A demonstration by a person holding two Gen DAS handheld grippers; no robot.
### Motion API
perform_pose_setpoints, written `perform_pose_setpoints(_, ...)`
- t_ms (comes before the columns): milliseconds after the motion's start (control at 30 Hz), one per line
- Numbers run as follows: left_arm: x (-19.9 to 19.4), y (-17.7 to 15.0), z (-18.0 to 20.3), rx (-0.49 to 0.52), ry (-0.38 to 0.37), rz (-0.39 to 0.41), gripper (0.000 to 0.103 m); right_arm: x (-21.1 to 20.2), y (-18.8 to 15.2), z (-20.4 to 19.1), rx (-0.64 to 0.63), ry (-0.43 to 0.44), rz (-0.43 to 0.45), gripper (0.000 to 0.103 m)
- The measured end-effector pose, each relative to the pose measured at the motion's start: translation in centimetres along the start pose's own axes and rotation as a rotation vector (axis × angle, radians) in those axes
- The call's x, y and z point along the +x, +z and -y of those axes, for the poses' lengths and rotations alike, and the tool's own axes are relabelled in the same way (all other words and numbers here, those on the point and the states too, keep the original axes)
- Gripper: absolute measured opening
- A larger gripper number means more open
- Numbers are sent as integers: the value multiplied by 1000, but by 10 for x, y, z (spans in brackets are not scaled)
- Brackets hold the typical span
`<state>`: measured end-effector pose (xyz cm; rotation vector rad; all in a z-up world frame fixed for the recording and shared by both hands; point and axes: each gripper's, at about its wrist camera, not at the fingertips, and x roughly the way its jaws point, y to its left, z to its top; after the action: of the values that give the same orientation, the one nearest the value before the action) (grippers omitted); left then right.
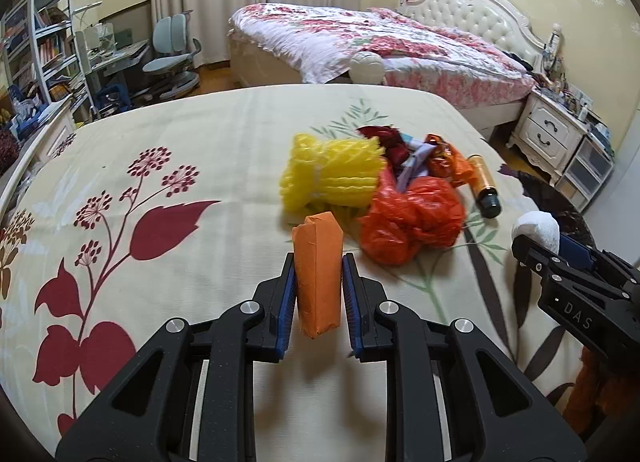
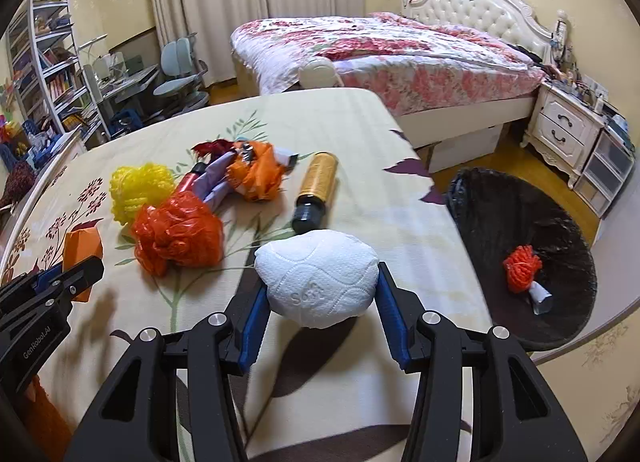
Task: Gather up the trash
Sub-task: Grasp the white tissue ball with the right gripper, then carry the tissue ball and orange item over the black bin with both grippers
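- The left gripper (image 1: 319,262) has its blue ribbed pads closed against a flat-sided orange paper packet (image 1: 318,274), lifting it over the cream floral bedspread (image 1: 160,182).
- The right gripper (image 2: 320,286) stands about half open, clamping a crumpled, embossed white tissue wad (image 2: 318,278).
- Remaining trash lies together on the bedspread: yellow foam netting (image 1: 332,174), a crinkled glossy red-orange plastic bag (image 1: 412,222), shiny wrappers (image 1: 412,154) and a cylindrical amber bottle (image 2: 316,190) with dark cap.
- Beside the bed, a round black-lined bin (image 2: 520,246) holds an orange mesh ball (image 2: 521,268).
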<state>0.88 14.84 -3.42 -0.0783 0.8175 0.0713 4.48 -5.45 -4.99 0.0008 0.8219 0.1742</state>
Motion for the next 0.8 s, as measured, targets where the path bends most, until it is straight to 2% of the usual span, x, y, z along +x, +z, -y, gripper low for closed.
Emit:
perform_pose_setpoints(433, -7, 17, 58, 84, -87, 48, 22, -24, 4, 53, 59, -103, 63, 50)
perform_pose_setpoints(800, -1, 34, 126, 167, -161, 83, 22, -37, 9, 110, 142, -180, 101, 50)
